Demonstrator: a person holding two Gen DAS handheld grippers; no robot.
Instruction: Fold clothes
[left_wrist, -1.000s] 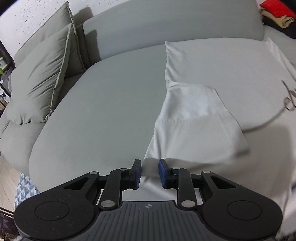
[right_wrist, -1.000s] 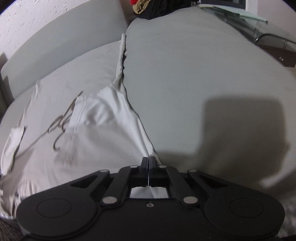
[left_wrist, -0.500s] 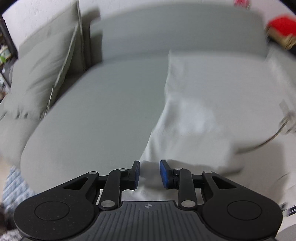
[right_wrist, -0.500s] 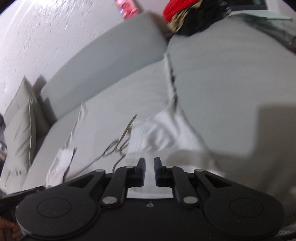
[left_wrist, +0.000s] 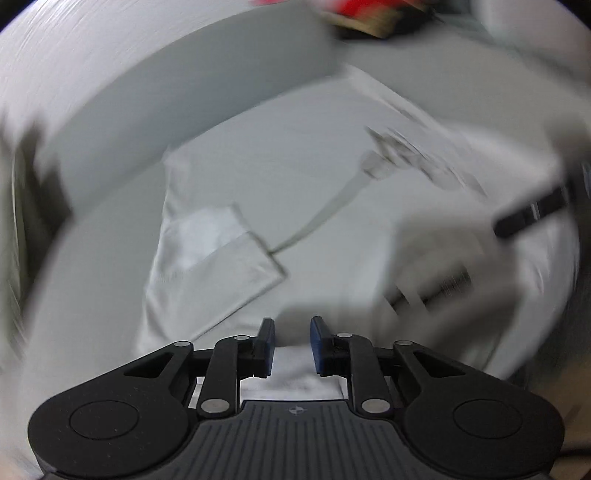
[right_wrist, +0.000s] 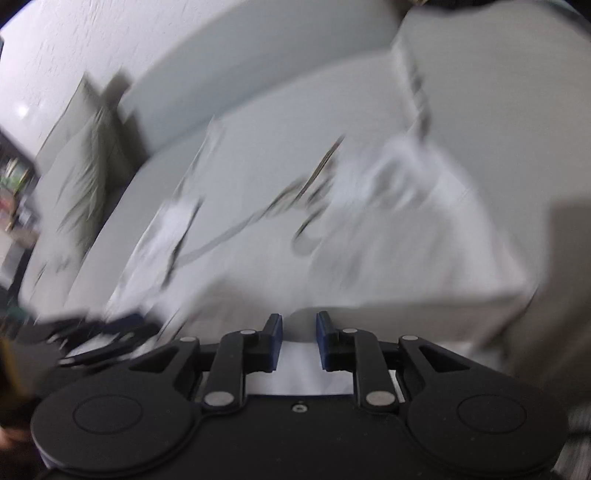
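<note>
Your white garment (left_wrist: 332, 229) lies spread flat on the grey sofa seat (left_wrist: 103, 266), running from the seat's front edge, just under both tools, back toward the backrest (left_wrist: 207, 85). Its long axis goes front to back. Both side flaps look folded in already: one small folded panel (left_wrist: 218, 266) sits along the garment's left edge, and a second fold shows on the right side, though blur hides its outline.

Your left gripper (left_wrist: 291, 345) hovers over the near hem, toward the left half of the cloth. Its fingers have just been closing, yet they stand apart with a clear gap. White fabric shows below that gap, but the pads do not press on it. Your right gripper (right_wrist: 299, 341) sits over the same near hem on the right half. Its fingers have just been opening, and they too stand apart, with cloth beneath them and nothing pinched.

So the hem lies straight ahead of and below both sets of fingers, neither hand clearly nearer than the other. I judge the next fold would carry this near hem away from you, along the long axis, toward the collar end by the backrest. Each hand would need to bite its own corner of the hem first.

A dark looping print (right_wrist: 314, 206) crosses the chest, possibly script, but smear makes it unreadable. No brand or label can be read. A heap of red and dark clothes (left_wrist: 354, 18) lies at the seat's far right corner.
</note>
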